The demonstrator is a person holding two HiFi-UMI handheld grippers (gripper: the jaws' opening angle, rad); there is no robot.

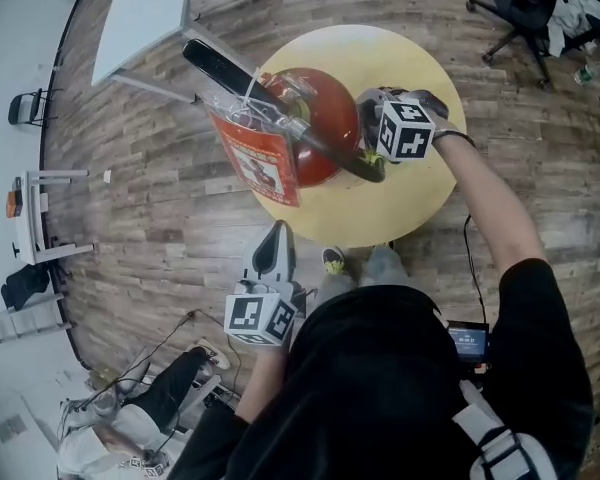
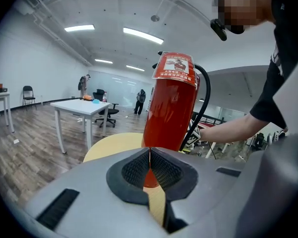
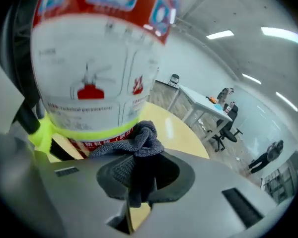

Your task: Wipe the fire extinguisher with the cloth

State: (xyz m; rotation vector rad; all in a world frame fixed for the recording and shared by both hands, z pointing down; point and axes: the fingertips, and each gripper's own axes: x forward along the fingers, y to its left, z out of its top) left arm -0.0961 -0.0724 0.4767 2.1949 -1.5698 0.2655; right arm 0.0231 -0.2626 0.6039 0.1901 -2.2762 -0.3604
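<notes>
A red fire extinguisher [image 1: 315, 128] stands upright on the round yellow table [image 1: 420, 193], with a black hose [image 1: 330, 148] and a hanging label tag [image 1: 260, 163]. My right gripper [image 1: 372, 133] is at its right side, shut on a grey cloth [image 3: 131, 143] that presses against the white and yellow label [image 3: 89, 103] low on the cylinder. My left gripper [image 1: 273, 253] hangs below the table's near edge, shut with nothing in it. From there the extinguisher [image 2: 171, 108] rises beyond the table rim.
A white table [image 1: 145, 13] stands at the back left and an office chair [image 1: 525, 13] at the back right. Wooden floor surrounds the round table. A person sits on the floor [image 1: 140, 408] at the lower left. Cables trail near my feet.
</notes>
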